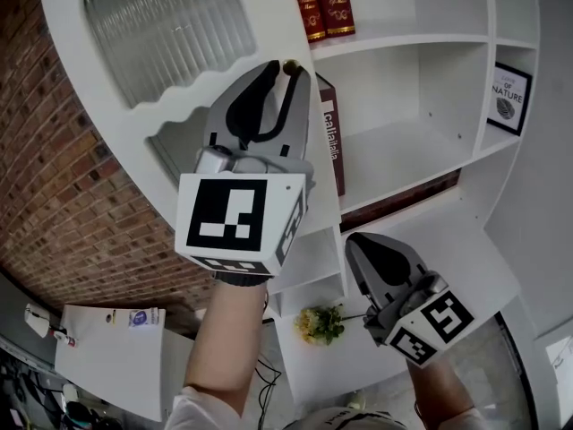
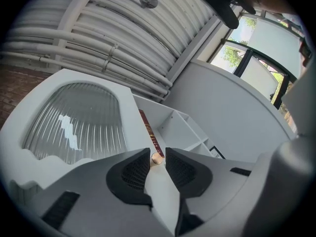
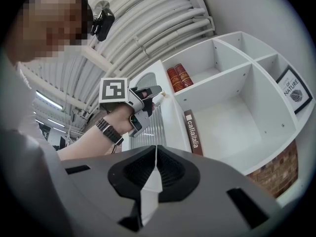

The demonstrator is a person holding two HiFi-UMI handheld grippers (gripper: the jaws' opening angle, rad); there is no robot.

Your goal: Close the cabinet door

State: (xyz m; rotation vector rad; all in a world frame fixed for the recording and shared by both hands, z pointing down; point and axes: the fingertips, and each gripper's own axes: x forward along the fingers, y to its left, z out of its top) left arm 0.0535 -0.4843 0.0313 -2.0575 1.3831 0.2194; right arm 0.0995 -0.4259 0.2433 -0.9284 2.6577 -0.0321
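Observation:
The white cabinet door (image 1: pixel 116 70) with a ribbed glass pane (image 2: pixel 74 122) stands swung out from the shelf unit. At its free edge is a small tan knob (image 1: pixel 289 64). My left gripper (image 1: pixel 288 68) is raised to that edge, and its fingertips close in on the knob (image 2: pixel 157 158) from both sides. The right gripper view shows the same hold from the side, the left gripper (image 3: pixel 155 94) up against the door (image 3: pixel 165 117). My right gripper (image 1: pixel 356 243) hangs lower, in front of the shelves, shut with nothing between its jaws (image 3: pixel 156 149).
Open white shelves (image 1: pixel 421 141) lie behind the door, with two red books (image 1: pixel 322 3) above, a brown book (image 1: pixel 331 141) upright beside the door edge and a framed print (image 1: pixel 510 97) at the right. A brick wall (image 1: pixel 54 195) is at the left, yellow flowers (image 1: pixel 320 322) below.

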